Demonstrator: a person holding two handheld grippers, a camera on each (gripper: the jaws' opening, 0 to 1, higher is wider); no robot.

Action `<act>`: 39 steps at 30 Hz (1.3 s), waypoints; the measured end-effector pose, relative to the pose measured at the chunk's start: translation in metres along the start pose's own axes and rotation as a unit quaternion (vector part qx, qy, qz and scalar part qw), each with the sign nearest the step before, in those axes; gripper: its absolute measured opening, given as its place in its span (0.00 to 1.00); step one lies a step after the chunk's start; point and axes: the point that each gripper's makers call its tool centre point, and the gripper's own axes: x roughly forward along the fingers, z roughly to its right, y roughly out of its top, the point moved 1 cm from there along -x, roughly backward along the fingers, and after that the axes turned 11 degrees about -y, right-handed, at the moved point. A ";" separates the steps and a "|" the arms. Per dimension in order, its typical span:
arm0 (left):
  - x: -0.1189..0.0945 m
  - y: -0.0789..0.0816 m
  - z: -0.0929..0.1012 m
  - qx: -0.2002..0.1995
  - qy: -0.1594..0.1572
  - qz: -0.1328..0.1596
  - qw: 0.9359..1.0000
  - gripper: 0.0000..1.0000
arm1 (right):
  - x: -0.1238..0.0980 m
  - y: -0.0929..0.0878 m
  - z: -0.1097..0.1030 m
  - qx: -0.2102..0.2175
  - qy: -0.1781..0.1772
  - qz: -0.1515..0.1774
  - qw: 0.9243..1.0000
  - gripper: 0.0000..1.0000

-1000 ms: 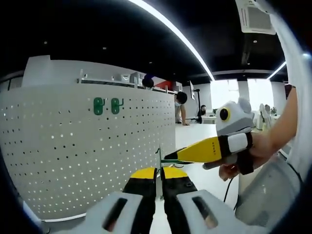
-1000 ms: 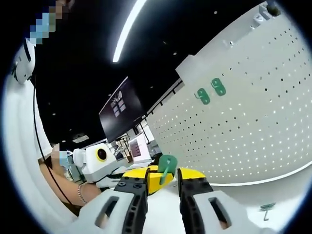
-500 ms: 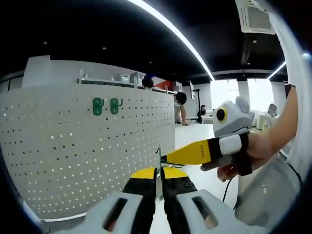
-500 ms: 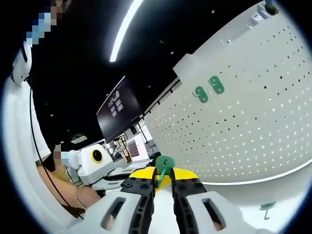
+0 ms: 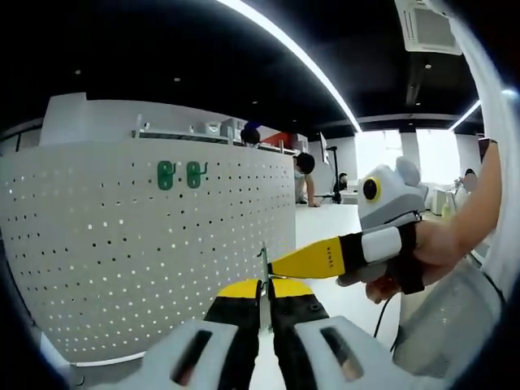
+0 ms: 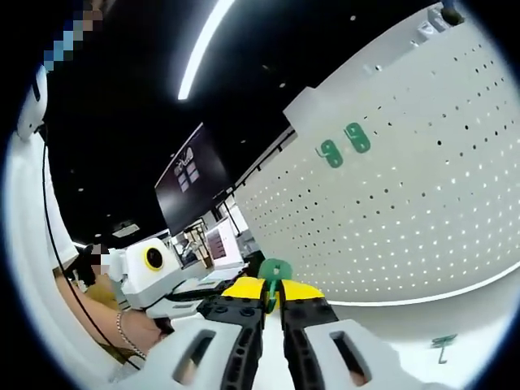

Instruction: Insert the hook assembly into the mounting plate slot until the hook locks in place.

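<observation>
A white pegboard mounting plate (image 5: 122, 260) stands upright, with two green hooks (image 5: 179, 175) seated high on it. My left gripper (image 5: 263, 286) is shut on a thin hook piece (image 5: 262, 262) seen edge-on, rising between its yellow tips. My right gripper (image 5: 278, 266) reaches in from the right and meets that piece. In the right gripper view, my right gripper (image 6: 272, 291) is shut on the green hook piece (image 6: 275, 270), in front of the pegboard (image 6: 422, 211) and the two mounted green hooks (image 6: 342, 145).
A spare green hook (image 6: 439, 345) lies on the white tabletop (image 6: 479, 309) below the pegboard. A person's hand (image 5: 422, 260) holds the right gripper. People stand in the far room (image 5: 302, 175). A dark wall screen (image 6: 188, 183) hangs at the back.
My right gripper's jaws have come together from open to shut on the green hook piece. The left gripper has stayed shut and nearly still.
</observation>
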 end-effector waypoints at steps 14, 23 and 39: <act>0.001 0.000 0.000 0.001 0.006 0.001 1.000 0.03 | 0.001 0.001 0.001 0.035 -0.007 0.003 0.999 0.02; 0.001 0.002 0.000 -0.001 0.006 0.006 1.000 0.03 | 0.000 0.004 0.000 0.050 -0.015 0.014 0.999 0.01; 0.003 0.001 0.001 0.002 0.002 0.004 1.000 0.04 | -0.001 0.003 0.002 0.080 -0.018 0.006 0.997 0.00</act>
